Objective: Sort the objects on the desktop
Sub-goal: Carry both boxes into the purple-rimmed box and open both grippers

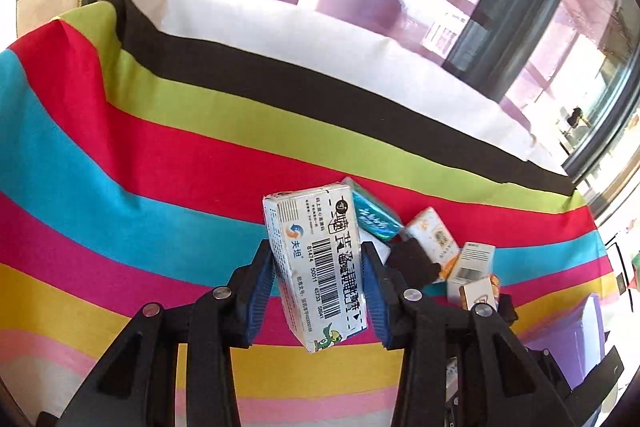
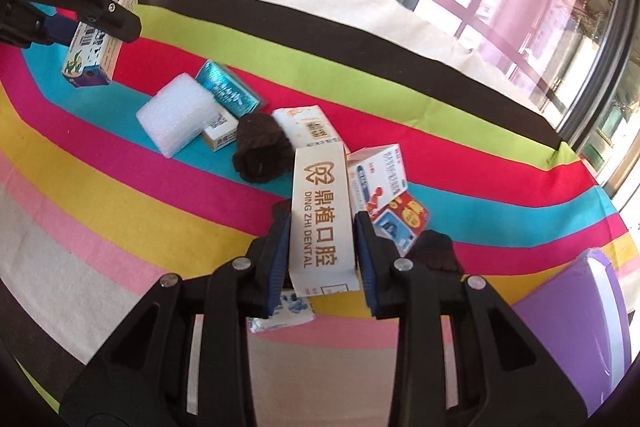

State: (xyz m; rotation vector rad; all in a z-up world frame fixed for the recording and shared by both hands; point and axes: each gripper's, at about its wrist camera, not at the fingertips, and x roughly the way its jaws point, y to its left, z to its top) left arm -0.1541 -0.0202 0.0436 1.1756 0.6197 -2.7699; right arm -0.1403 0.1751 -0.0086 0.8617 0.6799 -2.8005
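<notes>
My left gripper [image 1: 320, 291] is shut on a white medicine box with a barcode [image 1: 316, 267], lifted above the striped cloth; the same gripper [image 2: 72, 15] and box [image 2: 94, 55] show at the upper left of the right wrist view. My right gripper [image 2: 322, 251] is shut on a tall cream dental box [image 2: 322, 215] with gold lettering. On the cloth lie a bubble-wrap block [image 2: 176, 113], a teal foil box [image 2: 226, 89], a dark brown knitted piece [image 2: 262, 147], and several small medicine boxes [image 2: 378, 179].
The striped tablecloth [image 2: 120, 187] covers the table. A purple box [image 2: 576, 311] stands at the right edge. A small blue-and-white packet [image 2: 282, 315] lies under my right gripper. Another dark piece [image 2: 436, 251] sits beside the right finger. Windows rise behind the table.
</notes>
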